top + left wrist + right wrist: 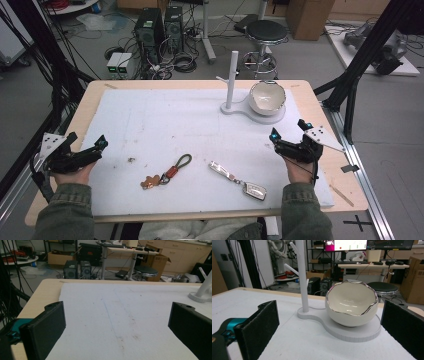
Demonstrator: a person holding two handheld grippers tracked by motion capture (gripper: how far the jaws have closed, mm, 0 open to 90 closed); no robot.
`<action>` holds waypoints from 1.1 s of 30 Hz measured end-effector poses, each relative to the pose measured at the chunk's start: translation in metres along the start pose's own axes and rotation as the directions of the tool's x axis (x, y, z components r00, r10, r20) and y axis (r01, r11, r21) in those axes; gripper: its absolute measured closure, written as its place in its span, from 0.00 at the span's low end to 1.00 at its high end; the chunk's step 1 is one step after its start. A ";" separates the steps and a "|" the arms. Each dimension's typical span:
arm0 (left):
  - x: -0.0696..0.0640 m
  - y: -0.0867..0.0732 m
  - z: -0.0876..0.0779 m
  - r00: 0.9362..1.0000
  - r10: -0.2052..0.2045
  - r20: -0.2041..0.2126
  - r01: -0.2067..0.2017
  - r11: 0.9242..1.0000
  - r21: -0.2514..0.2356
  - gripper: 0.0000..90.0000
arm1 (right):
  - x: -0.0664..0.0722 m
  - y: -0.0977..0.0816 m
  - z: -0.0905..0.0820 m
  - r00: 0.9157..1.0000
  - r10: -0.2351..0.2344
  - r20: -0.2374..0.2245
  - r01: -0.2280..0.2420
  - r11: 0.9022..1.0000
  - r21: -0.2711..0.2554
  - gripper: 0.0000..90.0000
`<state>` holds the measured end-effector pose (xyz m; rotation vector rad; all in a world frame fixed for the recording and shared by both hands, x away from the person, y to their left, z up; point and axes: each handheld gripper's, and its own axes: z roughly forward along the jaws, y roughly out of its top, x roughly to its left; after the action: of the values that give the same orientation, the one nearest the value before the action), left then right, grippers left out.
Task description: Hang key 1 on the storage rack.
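Hovering at the table's left and right edges, the left gripper (pixel 86 151) and right gripper (pixel 289 136) both stood with jaws spread wide and nothing between them. Two key rings lay untouched on the near part of the white mat (pixel 150 115): the brown keychain (pixel 166 173) left of the silver key fob (pixel 238 181). Farther right stood the white bowl (pixel 351 306) on its stand (pixel 357 333). Judging by this, picking up had not begun; next, a gripper would need to come down over one keychain.
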<state>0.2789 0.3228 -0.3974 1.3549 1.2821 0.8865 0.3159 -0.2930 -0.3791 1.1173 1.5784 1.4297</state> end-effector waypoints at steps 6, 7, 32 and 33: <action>0.000 0.000 0.003 1.000 0.019 -0.003 -0.019 1.000 0.008 0.02 | -0.001 -0.001 -0.001 1.000 0.004 0.008 -0.004 1.000 0.001 0.01; 0.001 0.000 0.004 1.000 0.015 0.000 -0.015 1.000 0.011 0.02 | -0.002 -0.001 0.000 1.000 0.005 0.008 -0.005 1.000 0.001 0.01; 0.000 -0.001 0.008 0.998 -0.009 0.064 0.006 0.999 0.046 0.02 | -0.005 -0.001 0.002 1.000 0.014 0.003 -0.014 1.000 0.002 0.01; 0.000 -0.001 0.008 0.998 -0.006 0.069 0.003 0.999 0.049 0.02 | -0.005 -0.001 0.002 1.000 0.015 0.002 -0.015 1.000 0.001 0.01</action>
<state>0.2862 0.3212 -0.3997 1.4088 1.2600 0.8026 0.3197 -0.2967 -0.3805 1.1331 1.5726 1.4367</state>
